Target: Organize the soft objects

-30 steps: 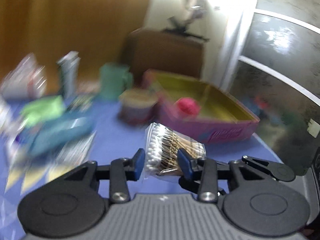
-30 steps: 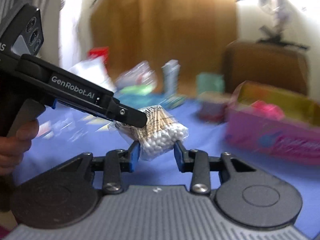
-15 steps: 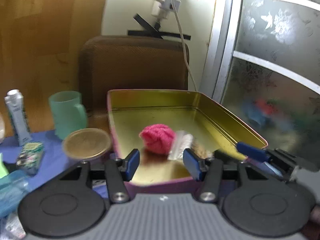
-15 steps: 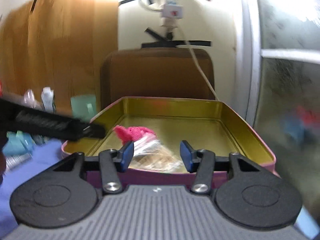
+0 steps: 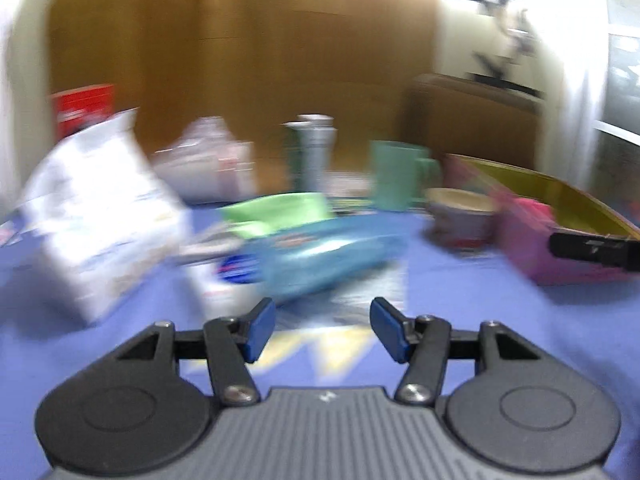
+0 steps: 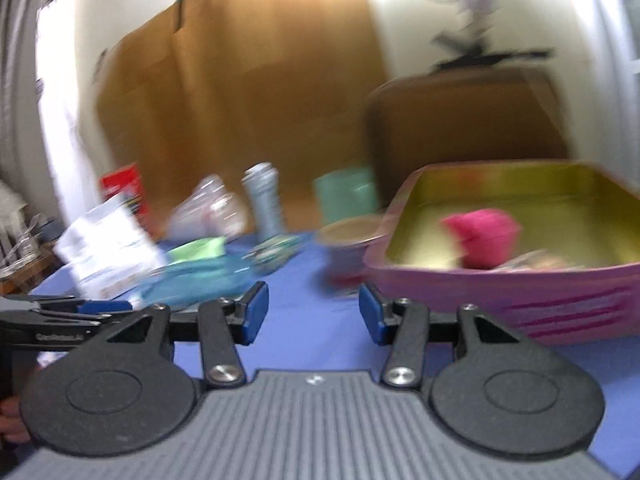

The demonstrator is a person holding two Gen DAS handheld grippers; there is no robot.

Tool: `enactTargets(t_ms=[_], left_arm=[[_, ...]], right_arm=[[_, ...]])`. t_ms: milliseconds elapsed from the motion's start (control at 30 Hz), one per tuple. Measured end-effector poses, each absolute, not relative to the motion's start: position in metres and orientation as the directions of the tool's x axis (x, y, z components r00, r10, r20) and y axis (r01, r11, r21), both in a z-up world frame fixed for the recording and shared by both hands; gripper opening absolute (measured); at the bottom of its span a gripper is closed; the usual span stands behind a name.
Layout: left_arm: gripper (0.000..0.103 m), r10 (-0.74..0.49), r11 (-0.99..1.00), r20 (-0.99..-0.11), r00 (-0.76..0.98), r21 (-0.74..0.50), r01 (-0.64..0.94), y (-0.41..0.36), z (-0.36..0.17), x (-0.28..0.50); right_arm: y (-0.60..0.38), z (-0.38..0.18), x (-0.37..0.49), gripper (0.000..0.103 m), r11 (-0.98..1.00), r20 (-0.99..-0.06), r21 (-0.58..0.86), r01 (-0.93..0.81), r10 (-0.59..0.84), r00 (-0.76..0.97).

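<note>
My left gripper [image 5: 320, 314] hangs over the blue tablecloth with nothing between its jaws, which are opening. Just beyond it lie a blue soft packet [image 5: 320, 256] and a green cloth [image 5: 280, 208], both blurred. My right gripper [image 6: 312, 300] is open and empty, in front of the pink tin [image 6: 560, 312] with a gold inside. In the tin sit a pink fluffy ball [image 6: 484, 236] and the bag of cotton swabs [image 6: 532, 260]. The left wrist view shows the tin [image 5: 532, 240] at the right, with a finger of the right gripper [image 5: 592, 248] in front of it.
A white box [image 5: 100, 220] leans at the left, with a clear bag [image 5: 208, 164], a grey tube [image 5: 316, 148], a teal mug [image 5: 396, 176] and a round lidded tub [image 5: 460, 208] behind the pile. A brown chair back [image 6: 460, 128] stands behind the tin.
The bag of cotton swabs, held by both grippers a second ago, now lies in the tin. Both grippers let go and swung left, away from the tin toward the pile.
</note>
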State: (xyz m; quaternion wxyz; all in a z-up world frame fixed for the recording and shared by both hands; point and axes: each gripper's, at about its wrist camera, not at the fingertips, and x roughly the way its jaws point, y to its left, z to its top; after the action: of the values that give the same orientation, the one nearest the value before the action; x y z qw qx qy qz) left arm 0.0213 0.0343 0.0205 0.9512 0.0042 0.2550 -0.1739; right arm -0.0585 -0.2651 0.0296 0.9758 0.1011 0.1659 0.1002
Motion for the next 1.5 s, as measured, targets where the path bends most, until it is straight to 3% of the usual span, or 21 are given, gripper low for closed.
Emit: enactTargets(t_ms=[233,533,600,867,1500], left_arm=[[0.058,-0.357,0.919,-0.465,0.81,-0.329,0.217,0.082,0.034,0.057],[0.057,-0.432,0.889,-0.545,0.719,-0.39,0.239,0.055,0.019,0.099],[0.057,-0.443,0.884,-0.527,0.725,-0.394,0.253,0.053,0.017,0.093],[0.056,-0.544,0.836,-0.51,0.666,-0.402,0.374,0.019,0.023,0.049],[0.064,-0.679,0.681,-0.584,0.444,-0.278,0.677,-0.172,0.02,-0.012]], right_arm=[[-0.227,0.035,0.05,0.053,0.899,-0.385,0.394,-0.193,0.352,0.854],[-0.209,0.009,0.103,0.052,0.842,-0.473,0.511,-0.173,0.444,0.761],[-0.211,0.008,0.09,0.051,0.82,-0.447,0.538,-0.195,0.474,0.759],[-0.236,0.008,-0.013,0.053,0.871,-0.415,0.425,-0.247,0.43,0.801],[-0.362,-0.032,-0.149,0.054,0.895,-0.391,0.427,0.131,0.052,0.919]])
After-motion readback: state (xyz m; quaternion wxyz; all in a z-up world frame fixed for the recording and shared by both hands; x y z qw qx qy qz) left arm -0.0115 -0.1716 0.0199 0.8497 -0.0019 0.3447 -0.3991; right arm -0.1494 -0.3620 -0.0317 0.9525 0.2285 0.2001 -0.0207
